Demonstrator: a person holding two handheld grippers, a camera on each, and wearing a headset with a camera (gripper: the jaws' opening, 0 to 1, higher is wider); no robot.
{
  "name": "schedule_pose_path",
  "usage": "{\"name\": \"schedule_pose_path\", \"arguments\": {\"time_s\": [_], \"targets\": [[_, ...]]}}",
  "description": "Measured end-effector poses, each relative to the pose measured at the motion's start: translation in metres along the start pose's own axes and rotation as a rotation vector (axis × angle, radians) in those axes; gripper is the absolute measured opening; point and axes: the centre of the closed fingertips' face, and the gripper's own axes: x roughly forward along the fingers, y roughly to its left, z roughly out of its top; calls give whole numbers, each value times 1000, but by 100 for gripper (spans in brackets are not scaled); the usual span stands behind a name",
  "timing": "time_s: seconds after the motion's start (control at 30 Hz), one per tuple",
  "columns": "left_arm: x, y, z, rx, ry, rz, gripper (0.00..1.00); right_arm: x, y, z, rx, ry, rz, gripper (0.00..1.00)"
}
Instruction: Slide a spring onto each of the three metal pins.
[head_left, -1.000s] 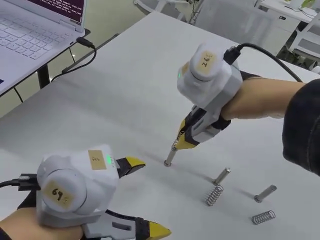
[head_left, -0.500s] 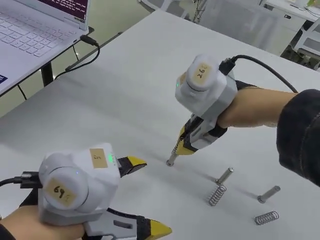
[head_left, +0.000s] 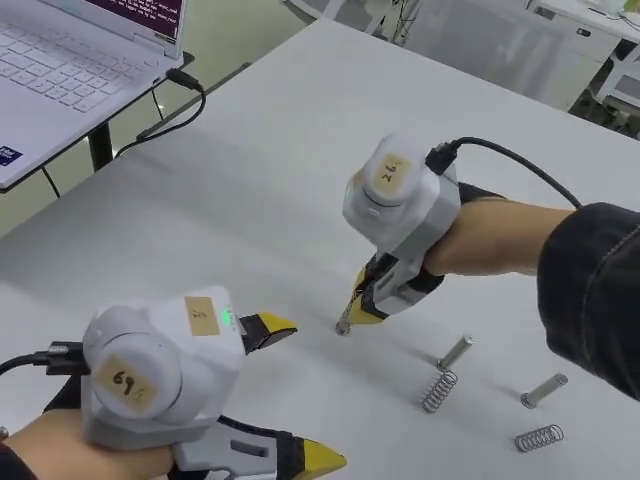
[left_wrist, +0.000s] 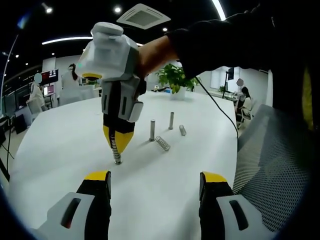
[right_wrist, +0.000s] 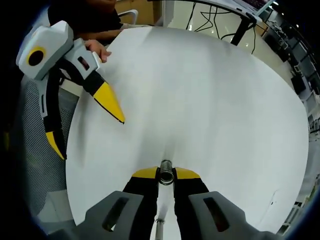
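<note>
Two grippers: the left gripper and the right gripper, each with two yellow-tipped jaws. Three pins on one table. Three springs: two lie loose, and the third spring is pinched in the right gripper. One laptop. One leafy plant.

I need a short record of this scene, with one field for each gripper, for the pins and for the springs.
right gripper: shut on a spring, held upright on the top of the first pin
left gripper: open, holds nothing, low over the table
other pins: two, upright, bare
loose springs: two, lying on the table beside those pins
laptop: open, far left
</note>
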Motion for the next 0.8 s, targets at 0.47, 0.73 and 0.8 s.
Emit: {"name": "schedule_pose_path", "arguments": {"time_s": [0.47,0.73,0.8], "targets": [[1,-2,-2,1,5,-6,68,9,4,-1,0,3,-5,9],[0,-2,-2,3,6,-8,68,10,4,1,9,-2,-7,10],[0,-2,-3,4,8,-8,68,9,6,1,10,-5,-5,12]]}}
